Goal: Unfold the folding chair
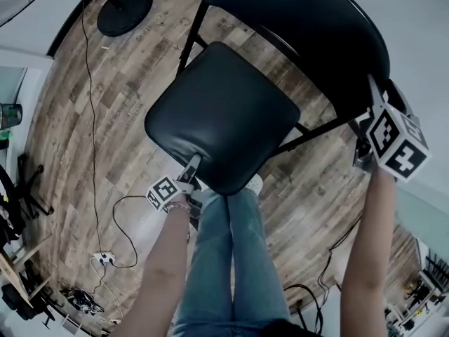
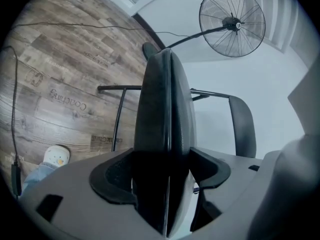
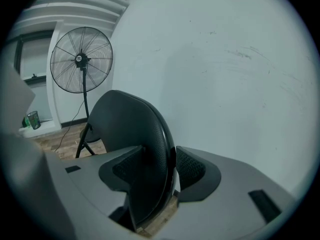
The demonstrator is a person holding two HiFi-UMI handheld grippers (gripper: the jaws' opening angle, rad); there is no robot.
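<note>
The black folding chair stands on the wood floor with its padded seat (image 1: 224, 114) tilted and its curved backrest (image 1: 302, 34) above it in the head view. My left gripper (image 1: 189, 168) is at the seat's near edge. In the left gripper view the seat (image 2: 162, 99) runs edge-on between the jaws of the left gripper (image 2: 167, 159), which is shut on it. My right gripper (image 1: 363, 146) is at the backrest's right end. The right gripper view shows the right gripper (image 3: 160, 166) shut on the backrest (image 3: 130, 129), pads on both faces.
A standing fan (image 3: 81, 59) stands beyond the chair, its round base (image 1: 125, 10) on the floor. A thin cable (image 1: 91, 139) runs to a power strip (image 1: 105, 258). The person's legs (image 1: 231, 258) are right under the seat. A white wall (image 3: 225, 84) is close behind.
</note>
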